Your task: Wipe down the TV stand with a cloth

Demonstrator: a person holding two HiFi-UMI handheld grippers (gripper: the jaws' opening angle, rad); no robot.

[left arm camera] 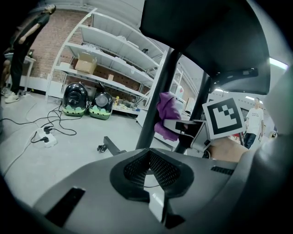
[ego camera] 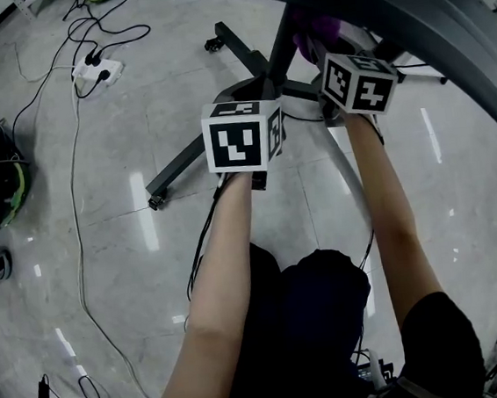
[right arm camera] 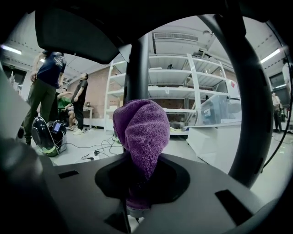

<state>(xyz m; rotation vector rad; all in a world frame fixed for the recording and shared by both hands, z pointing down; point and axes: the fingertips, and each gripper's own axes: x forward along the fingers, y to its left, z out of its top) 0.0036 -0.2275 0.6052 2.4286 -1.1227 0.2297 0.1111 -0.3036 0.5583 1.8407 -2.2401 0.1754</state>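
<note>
Over glossy floor (ego camera: 104,253), right gripper (right arm camera: 136,187) is clamping purple cloth (right arm camera: 142,132) by TV stand pole (right arm camera: 137,68), left gripper (left arm camera: 153,176) idling closed, empty; cloth could snag there and pull free.

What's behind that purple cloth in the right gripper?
Right behind the purple cloth, held in the right gripper, rises the TV stand's dark pole; white shelves stand farther back. The cloth covers the pole's lower part.

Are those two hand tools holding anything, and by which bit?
The right gripper pinches the purple cloth by its bunched lower end. The left gripper holds nothing.
</note>
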